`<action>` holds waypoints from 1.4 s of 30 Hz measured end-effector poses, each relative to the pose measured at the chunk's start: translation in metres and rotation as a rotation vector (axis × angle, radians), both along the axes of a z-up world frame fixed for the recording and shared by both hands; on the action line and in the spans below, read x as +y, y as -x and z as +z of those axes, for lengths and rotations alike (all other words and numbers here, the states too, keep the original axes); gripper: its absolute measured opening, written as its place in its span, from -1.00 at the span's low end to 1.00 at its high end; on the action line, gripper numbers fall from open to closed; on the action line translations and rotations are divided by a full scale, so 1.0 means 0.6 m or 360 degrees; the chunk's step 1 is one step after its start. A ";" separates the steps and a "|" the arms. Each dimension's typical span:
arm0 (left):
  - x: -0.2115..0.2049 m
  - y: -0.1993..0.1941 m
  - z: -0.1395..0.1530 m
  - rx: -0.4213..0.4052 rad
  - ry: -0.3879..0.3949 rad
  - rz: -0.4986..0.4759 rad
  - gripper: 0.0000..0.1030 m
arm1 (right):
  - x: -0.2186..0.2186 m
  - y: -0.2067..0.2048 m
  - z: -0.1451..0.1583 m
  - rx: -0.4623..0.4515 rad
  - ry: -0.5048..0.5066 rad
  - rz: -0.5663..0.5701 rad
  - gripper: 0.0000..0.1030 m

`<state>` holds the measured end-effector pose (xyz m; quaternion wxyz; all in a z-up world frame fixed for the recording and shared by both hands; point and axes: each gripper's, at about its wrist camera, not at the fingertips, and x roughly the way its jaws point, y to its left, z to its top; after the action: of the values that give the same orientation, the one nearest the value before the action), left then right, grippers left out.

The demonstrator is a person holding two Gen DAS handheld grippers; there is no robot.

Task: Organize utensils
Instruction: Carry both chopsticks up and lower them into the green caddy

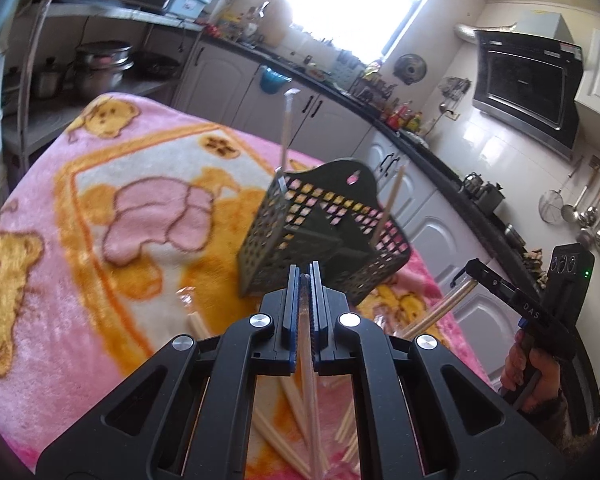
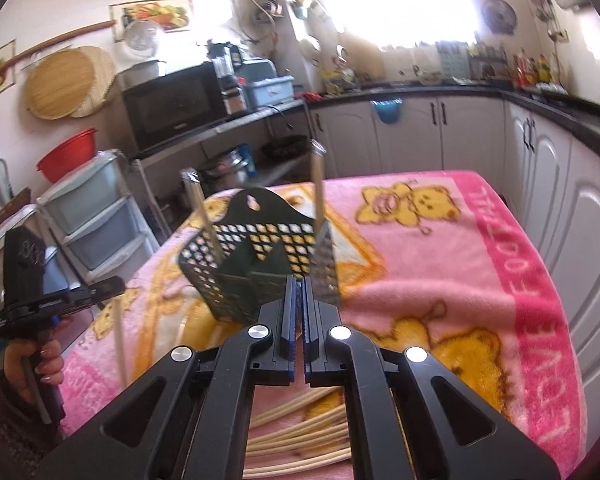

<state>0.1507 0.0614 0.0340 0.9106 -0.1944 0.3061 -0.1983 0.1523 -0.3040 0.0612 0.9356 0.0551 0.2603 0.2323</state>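
The chopstick [image 2: 120, 344] I meant to drop in next hung from the left gripper [image 1: 305, 270], fingers pressed on its upper part. Its long axis ran close to vertical, free end pointing down at the blanket [image 2: 440, 280]. The basket [image 1: 324, 232] stood on that blanket, tilted, just ahead of the left fingertips, its open mouth facing up. Two chopsticks [image 2: 318, 188] already stood upright in it. Since the left held the stick, I judged the move was its own: lift, carry forward, lower it in end-first. The right gripper [image 2: 299, 280] was equally close to the basket, fingers nearly together; whether they pinched anything I could not tell. Loose chopsticks [image 2: 300, 424] lay beneath it.
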 end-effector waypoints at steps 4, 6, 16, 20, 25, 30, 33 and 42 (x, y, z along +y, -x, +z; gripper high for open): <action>-0.013 0.002 0.026 -0.0061 0.0009 -0.0038 -0.97 | 0.014 0.016 0.023 -0.0065 0.0017 0.0043 -0.95; -0.020 0.002 0.036 -0.0084 0.0010 -0.0056 -0.97 | 0.024 0.024 0.035 -0.0097 0.0032 0.0065 -0.95; -0.057 0.000 0.096 -0.0232 -0.0011 -0.0166 -0.99 | 0.047 0.044 0.076 -0.0214 0.0041 0.0133 -0.95; -0.070 -0.008 0.120 -0.0291 -0.0008 -0.0192 -0.99 | 0.051 0.049 0.092 -0.0258 0.0031 0.0145 -0.95; -0.082 -0.017 0.156 -0.0382 -0.0002 -0.0201 -0.99 | 0.056 0.051 0.114 -0.0327 0.0031 0.0161 -0.95; -0.094 -0.032 0.191 -0.0456 0.0024 -0.0203 -0.99 | 0.063 0.053 0.140 -0.0400 0.0024 0.0171 -0.95; -0.103 -0.039 0.206 -0.0488 0.0058 -0.0197 -0.99 | 0.065 0.052 0.154 -0.0438 0.0009 0.0174 -0.95; -0.122 -0.067 0.240 -0.0562 0.0120 -0.0173 -0.99 | 0.057 0.046 0.181 -0.0518 -0.0023 0.0151 -0.95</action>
<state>0.1906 -0.0119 0.1782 0.9302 -0.1738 0.1438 -0.2896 0.1245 -0.2696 0.1696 0.9529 0.0111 0.1058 0.2839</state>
